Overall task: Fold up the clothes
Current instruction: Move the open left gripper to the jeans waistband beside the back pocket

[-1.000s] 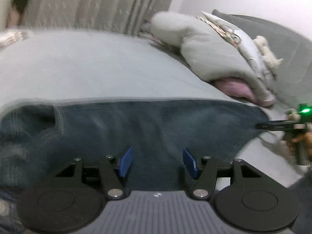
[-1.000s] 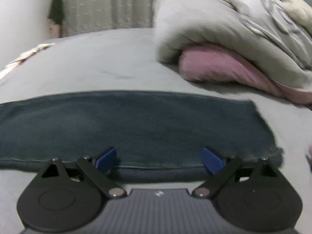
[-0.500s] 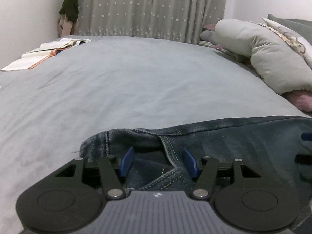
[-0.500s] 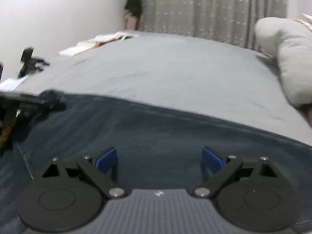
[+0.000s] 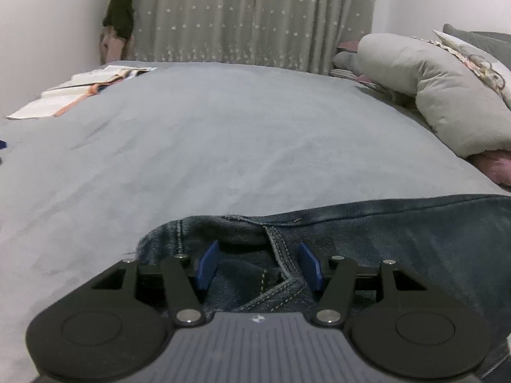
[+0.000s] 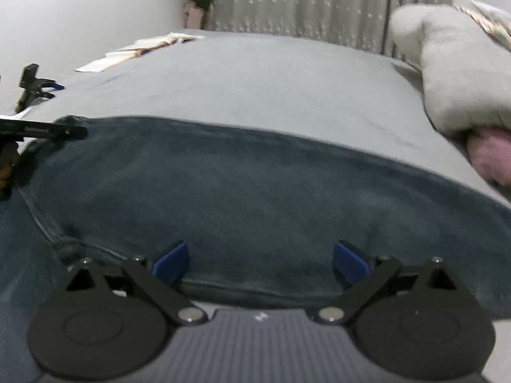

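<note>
Mid-fold: jeans [image 5: 399, 233] laid in a band across the near edge of the bed [image 5: 239, 134]. Left gripper [image 5: 258, 263] half open over the waistband, right gripper [image 6: 260, 260] wide open over denim, nothing pinched. Next: close on edges, probably.

You're working in dim, flat indoor light with a cool cast; nothing casts a hard shadow and nothing glares. Your left wrist view is fairly sharp, down to the stitching on the jeans [image 5: 399, 236]. Your right wrist view is smeared with motion blur, softening the bed [image 6: 255, 73] and curtain [image 6: 319, 0]. Both fisheye views bow at the edges, with dark corners.
</note>
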Tool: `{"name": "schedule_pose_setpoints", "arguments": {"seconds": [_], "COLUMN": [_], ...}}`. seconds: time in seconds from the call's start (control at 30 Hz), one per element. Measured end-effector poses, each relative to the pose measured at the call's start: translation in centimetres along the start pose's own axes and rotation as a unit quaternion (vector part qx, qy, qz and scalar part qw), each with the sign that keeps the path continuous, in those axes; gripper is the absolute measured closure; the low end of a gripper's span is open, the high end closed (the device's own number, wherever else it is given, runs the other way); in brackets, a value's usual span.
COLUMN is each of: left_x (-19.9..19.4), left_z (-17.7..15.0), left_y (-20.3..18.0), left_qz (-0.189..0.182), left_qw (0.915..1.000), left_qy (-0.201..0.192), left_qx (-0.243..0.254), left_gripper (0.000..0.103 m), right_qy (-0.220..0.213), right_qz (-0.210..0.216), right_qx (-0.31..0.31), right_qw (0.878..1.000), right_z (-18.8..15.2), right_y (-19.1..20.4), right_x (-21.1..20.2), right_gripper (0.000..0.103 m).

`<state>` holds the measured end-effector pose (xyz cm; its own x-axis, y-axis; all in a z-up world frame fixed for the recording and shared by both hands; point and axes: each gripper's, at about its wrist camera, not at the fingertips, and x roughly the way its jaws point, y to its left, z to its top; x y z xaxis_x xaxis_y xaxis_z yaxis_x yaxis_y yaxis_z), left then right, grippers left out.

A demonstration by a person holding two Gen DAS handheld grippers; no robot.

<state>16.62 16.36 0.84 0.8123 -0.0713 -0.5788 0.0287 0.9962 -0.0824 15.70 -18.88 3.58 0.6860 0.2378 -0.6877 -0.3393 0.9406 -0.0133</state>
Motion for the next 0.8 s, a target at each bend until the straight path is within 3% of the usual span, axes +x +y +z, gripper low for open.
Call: {"name": "schedule_pose_setpoints", "arguments": {"seconds": [0.1,0.23,0.43,0.5,0.6,0.8], "left_x": [-2.2,-3.9,-5.0,-5.0,-4.9,-4.9], "left_z": [0.0,-1.0,-3.7,-4.4,-4.9,-4.7], "left_y": [-1.3,-2.6,-1.6,-0.8,0.2,-0.3], "left_qz": [0.004,0.028,0.034,0.035,0.021,0.031], "left_qw": [0.9996,0.9982,0.9983,0.9989,0.9996,0.9993], "left_qy": [-0.014,0.001,-0.003,-0.010,-0.016,-0.009], "left_qx": [0.024,0.053,0.048,0.031,0.010,0.021], "left_gripper": [0.044,0.044,0.036,0.028,0.028,0.027], "right_qy": [-0.008,0.007,0.014,0.020,0.028,0.048], "right_qz": [0.024,0.045,0.034,0.027,0.011,-0.013], "right_qx": [0.010,0.010,0.013,0.012,0.014,0.017], "right_qw": [1.000,0.999,0.999,0.999,0.999,0.999], "right_z": [1.4,2.0,0.1,-0.1,-0.4,-0.1], "right_y": [2.1,4.8,4.5,4.1,3.2,3.2], "right_x": [0.0,1.3,2.5,2.1,1.6,1.6], "right_gripper": [0.005,0.005,0.005,0.005,0.004,0.002]}}
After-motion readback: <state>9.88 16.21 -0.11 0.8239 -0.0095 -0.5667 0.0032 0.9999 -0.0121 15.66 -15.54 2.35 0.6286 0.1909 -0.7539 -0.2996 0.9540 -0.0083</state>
